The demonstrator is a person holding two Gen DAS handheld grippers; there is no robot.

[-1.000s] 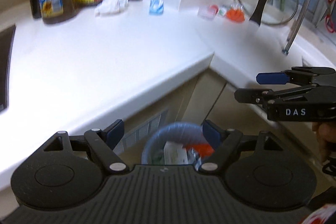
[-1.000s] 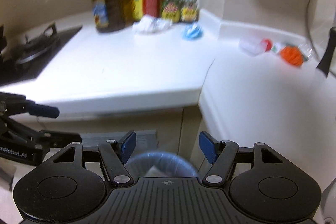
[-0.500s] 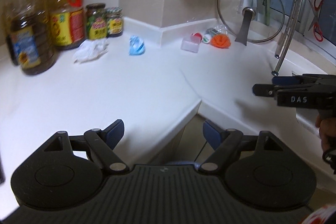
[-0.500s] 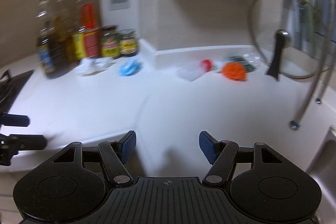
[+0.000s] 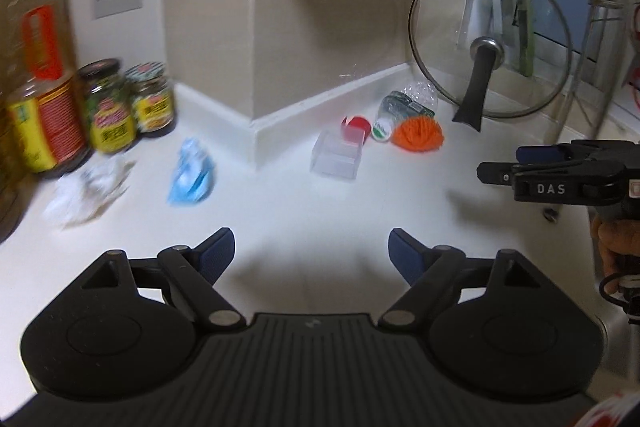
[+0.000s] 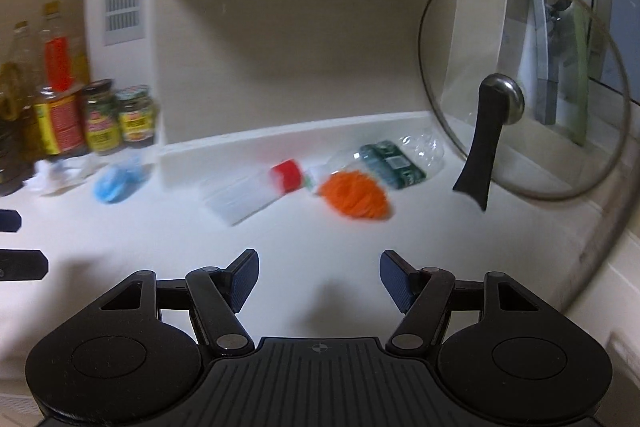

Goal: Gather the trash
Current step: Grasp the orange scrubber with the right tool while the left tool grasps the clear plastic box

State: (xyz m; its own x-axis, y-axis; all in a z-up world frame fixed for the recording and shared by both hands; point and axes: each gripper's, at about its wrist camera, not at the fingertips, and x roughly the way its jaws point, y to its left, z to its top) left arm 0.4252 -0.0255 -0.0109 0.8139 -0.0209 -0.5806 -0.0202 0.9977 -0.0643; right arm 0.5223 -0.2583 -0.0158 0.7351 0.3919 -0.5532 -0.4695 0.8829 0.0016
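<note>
Trash lies scattered along the back of my white worktop (image 5: 304, 211), and I take the wall corner (image 5: 253, 131) that juts out onto it as my mark. Left of the corner sits a crumpled blue wrapper (image 5: 192, 173), and further left a wad of white paper (image 5: 90, 189), just in front of two jars (image 5: 130, 103) and an oil bottle (image 5: 44, 115). Right of the corner lies a clear plastic box (image 5: 337, 157), with a red cap (image 5: 356, 126) touching its far end. Beyond that a crushed clear bottle (image 5: 404, 105) lies on its side, and an orange ball (image 5: 419, 133) of netting rests against it. Furthest right from the corner, a glass lid (image 5: 490, 39) leans upright against the wall.

My left claw (image 5: 310, 251) hangs over bare worktop in front of the corner, its jaws standing wide apart with nothing between them. My right claw (image 6: 318, 277) hangs over the worktop right of the corner, jaws also apart and empty, with the orange ball (image 6: 356, 197) and the box (image 6: 240, 197) lying ahead of it, well clear of its pads. In the left view this right claw (image 5: 500, 163) shows side-on at the right edge, with my hand (image 5: 616, 247) around its grip. Both views are blurred.
</note>
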